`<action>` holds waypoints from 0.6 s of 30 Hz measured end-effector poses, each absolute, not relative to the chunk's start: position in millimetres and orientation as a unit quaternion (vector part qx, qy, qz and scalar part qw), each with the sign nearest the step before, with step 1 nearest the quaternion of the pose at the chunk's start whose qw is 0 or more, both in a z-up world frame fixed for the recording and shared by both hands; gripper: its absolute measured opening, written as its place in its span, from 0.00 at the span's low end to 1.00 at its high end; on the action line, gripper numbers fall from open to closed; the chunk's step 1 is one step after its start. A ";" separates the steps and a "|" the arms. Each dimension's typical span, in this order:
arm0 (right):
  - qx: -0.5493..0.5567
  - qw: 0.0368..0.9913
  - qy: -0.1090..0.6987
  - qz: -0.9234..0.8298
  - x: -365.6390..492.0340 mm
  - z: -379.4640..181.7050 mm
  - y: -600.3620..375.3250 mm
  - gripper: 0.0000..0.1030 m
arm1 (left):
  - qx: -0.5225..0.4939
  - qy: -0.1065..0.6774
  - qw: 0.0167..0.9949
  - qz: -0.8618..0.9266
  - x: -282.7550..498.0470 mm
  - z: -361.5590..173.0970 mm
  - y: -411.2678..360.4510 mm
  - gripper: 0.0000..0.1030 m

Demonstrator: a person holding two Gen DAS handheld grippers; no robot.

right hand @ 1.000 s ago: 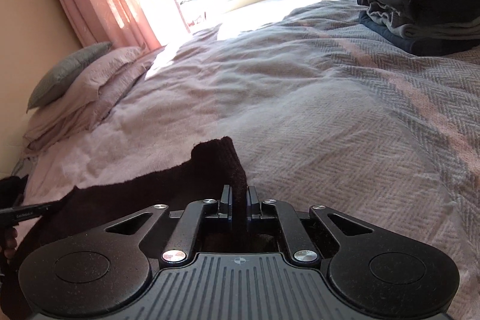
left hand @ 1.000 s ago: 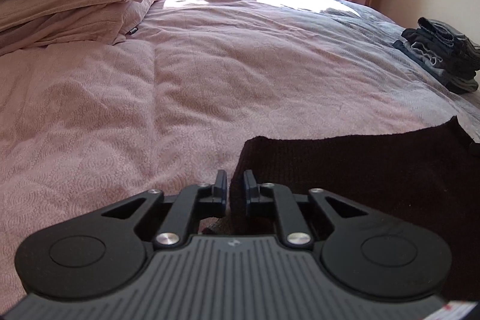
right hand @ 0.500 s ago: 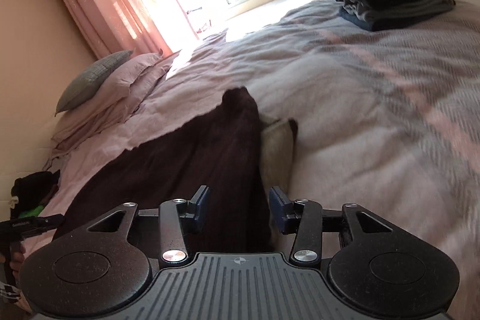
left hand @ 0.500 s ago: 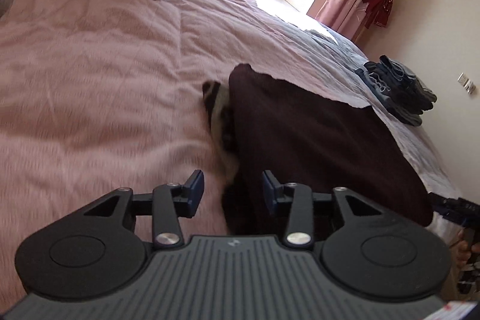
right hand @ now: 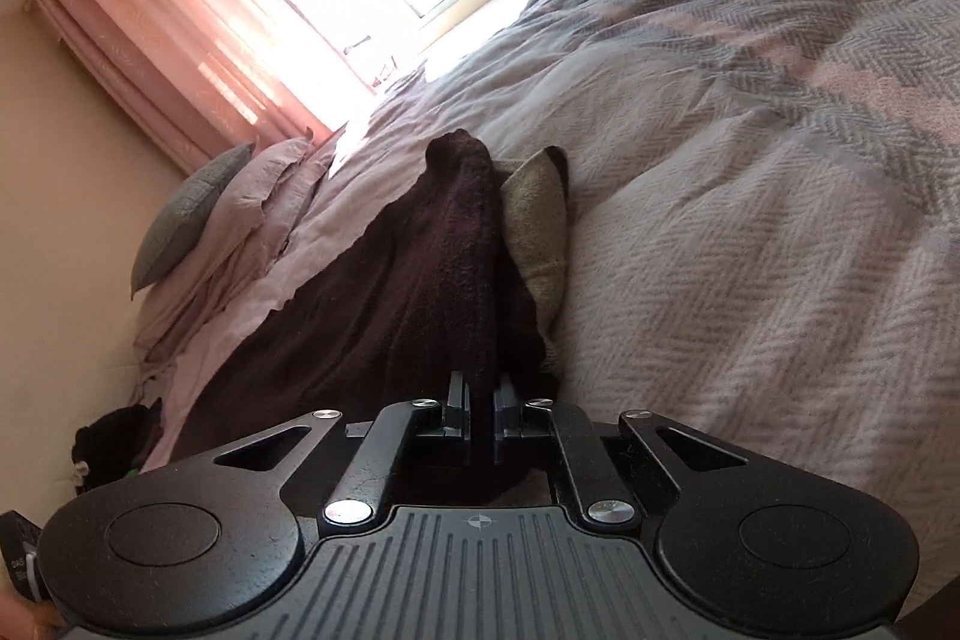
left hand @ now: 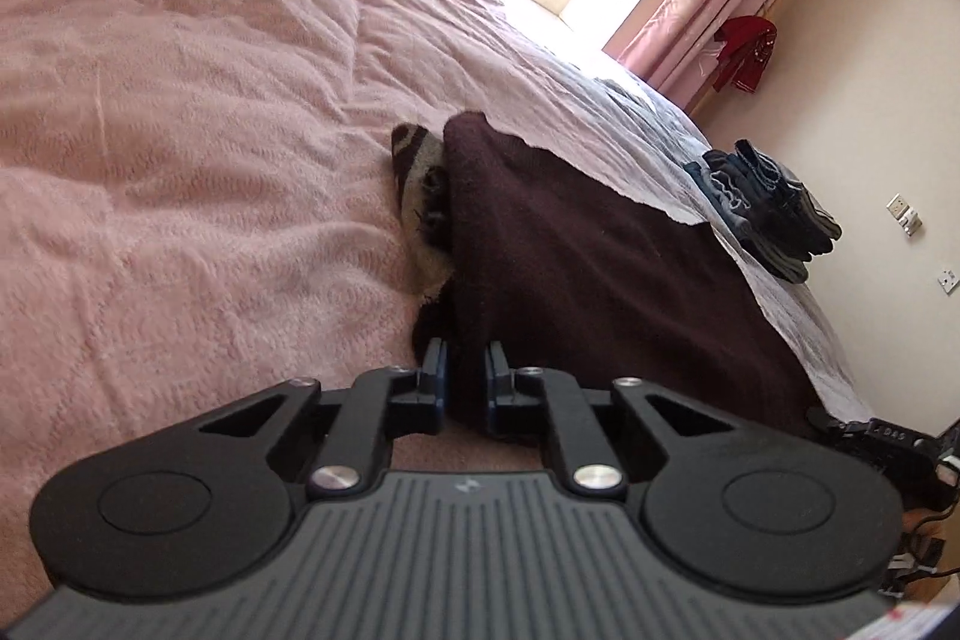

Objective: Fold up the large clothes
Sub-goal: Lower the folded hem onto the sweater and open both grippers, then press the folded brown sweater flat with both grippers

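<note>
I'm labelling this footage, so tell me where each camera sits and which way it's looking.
Left wrist: on the left gripper, looking along the dark brown garment up the bed toward the window; the other gripper shows at the right edge.
Right wrist: on the right gripper, looking along the same garment's other side toward the window.
Shared: garment, bed, folded clothes stack, pillows, window.
</note>
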State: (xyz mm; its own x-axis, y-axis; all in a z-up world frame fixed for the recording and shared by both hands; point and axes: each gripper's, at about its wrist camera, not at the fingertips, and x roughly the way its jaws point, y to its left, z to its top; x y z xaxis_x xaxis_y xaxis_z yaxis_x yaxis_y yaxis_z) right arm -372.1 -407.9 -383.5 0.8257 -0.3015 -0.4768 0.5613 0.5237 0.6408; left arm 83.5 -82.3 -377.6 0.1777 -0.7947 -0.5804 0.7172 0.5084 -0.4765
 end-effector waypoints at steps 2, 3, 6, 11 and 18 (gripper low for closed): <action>0.413 0.858 0.152 -0.265 -380.1 -372.1 -412.5 0.02 | -0.034 0.397 0.772 -0.496 86.3 -374.6 -77.1 0.09; 0.423 0.852 0.158 -0.264 -382.0 -373.0 -416.3 0.01 | -0.032 0.406 0.769 -0.492 88.9 -378.6 -76.7 0.09; 0.403 0.841 0.225 -0.283 -369.6 -390.8 -413.2 0.02 | 0.012 0.419 0.768 -0.485 82.0 -396.0 -85.3 0.12; 0.362 0.838 0.254 -0.319 -358.9 -379.9 -402.4 0.25 | 0.020 0.404 0.790 -0.461 78.8 -375.5 -82.3 0.32; 0.167 0.902 0.218 -0.334 -320.3 -332.2 -366.7 0.42 | 0.072 0.303 0.824 -0.474 65.4 -331.2 -112.2 0.30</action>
State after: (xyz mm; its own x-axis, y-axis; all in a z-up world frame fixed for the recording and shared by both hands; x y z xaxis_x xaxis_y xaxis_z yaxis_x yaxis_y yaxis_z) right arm -320.3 -366.7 -332.2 0.6817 -0.5300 -0.5044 0.6752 0.7212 0.1548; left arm 65.4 -112.2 -331.2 0.3670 -0.7374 -0.5671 0.8246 0.5400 -0.1685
